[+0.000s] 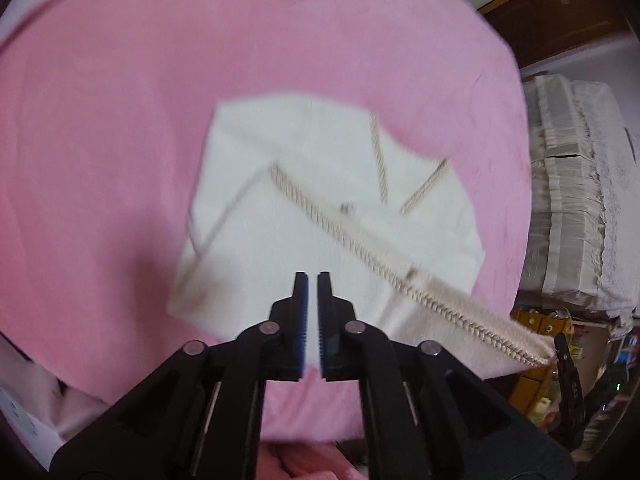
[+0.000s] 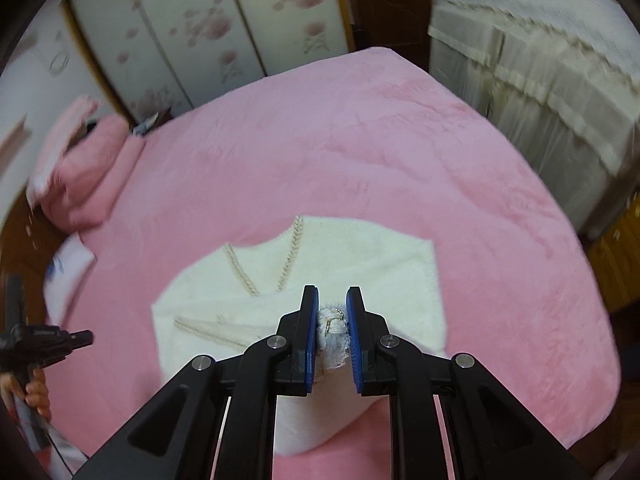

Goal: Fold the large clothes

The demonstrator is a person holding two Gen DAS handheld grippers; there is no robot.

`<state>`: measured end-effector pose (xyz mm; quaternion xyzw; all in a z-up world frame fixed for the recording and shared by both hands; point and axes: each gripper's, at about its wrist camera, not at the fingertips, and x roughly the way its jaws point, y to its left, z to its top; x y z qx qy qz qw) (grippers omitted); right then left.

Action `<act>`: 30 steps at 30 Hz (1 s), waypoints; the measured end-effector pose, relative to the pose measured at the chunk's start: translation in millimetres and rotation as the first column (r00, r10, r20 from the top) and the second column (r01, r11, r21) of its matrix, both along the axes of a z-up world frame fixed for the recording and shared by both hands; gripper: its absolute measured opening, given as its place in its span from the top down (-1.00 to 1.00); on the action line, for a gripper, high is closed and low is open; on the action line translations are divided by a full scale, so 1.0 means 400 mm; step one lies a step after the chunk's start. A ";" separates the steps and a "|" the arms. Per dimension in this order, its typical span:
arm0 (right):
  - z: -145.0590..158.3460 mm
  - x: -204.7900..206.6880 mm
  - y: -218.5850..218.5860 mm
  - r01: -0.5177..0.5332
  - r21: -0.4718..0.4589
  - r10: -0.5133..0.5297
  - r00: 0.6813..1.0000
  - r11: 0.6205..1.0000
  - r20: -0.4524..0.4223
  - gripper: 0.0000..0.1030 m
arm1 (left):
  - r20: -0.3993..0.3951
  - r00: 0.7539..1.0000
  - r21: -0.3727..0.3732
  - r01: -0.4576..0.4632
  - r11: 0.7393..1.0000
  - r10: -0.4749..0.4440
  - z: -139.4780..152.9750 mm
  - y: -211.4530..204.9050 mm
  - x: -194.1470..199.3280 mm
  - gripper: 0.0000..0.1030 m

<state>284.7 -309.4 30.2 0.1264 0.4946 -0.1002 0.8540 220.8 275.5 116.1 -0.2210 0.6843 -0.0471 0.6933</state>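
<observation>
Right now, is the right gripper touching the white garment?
Touching. In the right wrist view, the right gripper has its jaws closed on a bunched edge of the white garment, with cloth pressed against both blue pads.

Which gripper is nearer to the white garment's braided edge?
Right. The right gripper is clamped on the garment's braided edge; the left gripper hovers above the white garment, nothing between its fingers.

One white garment with braided trim, on one pink bed. Two grippers: left gripper, right gripper. Two pink pillows, stacked. Three floral wardrobe door panels. One hand visible.
</observation>
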 end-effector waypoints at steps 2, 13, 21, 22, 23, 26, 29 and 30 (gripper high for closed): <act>-0.006 0.006 0.004 -0.018 -0.008 0.018 1.000 1.000 -0.007 0.75 | -0.054 0.998 -0.021 -0.024 0.999 0.023 -0.059 -0.022 0.002 0.50; -0.079 -0.086 -0.041 0.003 -0.010 -0.003 0.997 1.000 -0.082 0.75 | -0.136 0.988 0.060 -0.072 0.996 0.080 -0.273 -0.166 0.093 -0.25; -0.145 -0.046 -0.115 0.010 0.000 -0.010 0.989 1.000 -0.144 0.75 | -0.224 0.947 0.189 -0.192 0.963 0.233 -0.454 -0.140 0.224 -0.27; -0.152 -0.039 -0.123 0.015 0.001 -0.015 0.988 1.000 -0.152 0.75 | -0.242 0.941 0.216 -0.187 0.958 0.238 -0.474 -0.140 0.234 -0.27; -0.161 -0.032 -0.131 0.023 0.005 -0.022 0.987 1.000 -0.159 0.75 | -0.257 0.936 0.241 -0.180 0.954 0.242 -0.489 -0.140 0.241 -0.27; -0.189 -0.013 -0.155 0.045 0.009 -0.043 0.982 0.999 -0.184 0.75 | -0.295 0.922 0.309 -0.156 0.938 0.250 -0.523 -0.143 0.249 -0.27; -0.209 0.002 -0.172 0.062 0.009 -0.059 0.978 0.998 -0.202 0.74 | -0.318 0.921 0.401 -0.087 0.912 0.228 -0.526 -0.168 0.251 0.07; -0.217 0.008 -0.180 0.072 0.012 -0.067 0.976 0.997 -0.209 0.74 | -0.317 0.922 0.413 -0.076 0.908 0.222 -0.522 -0.175 0.249 0.20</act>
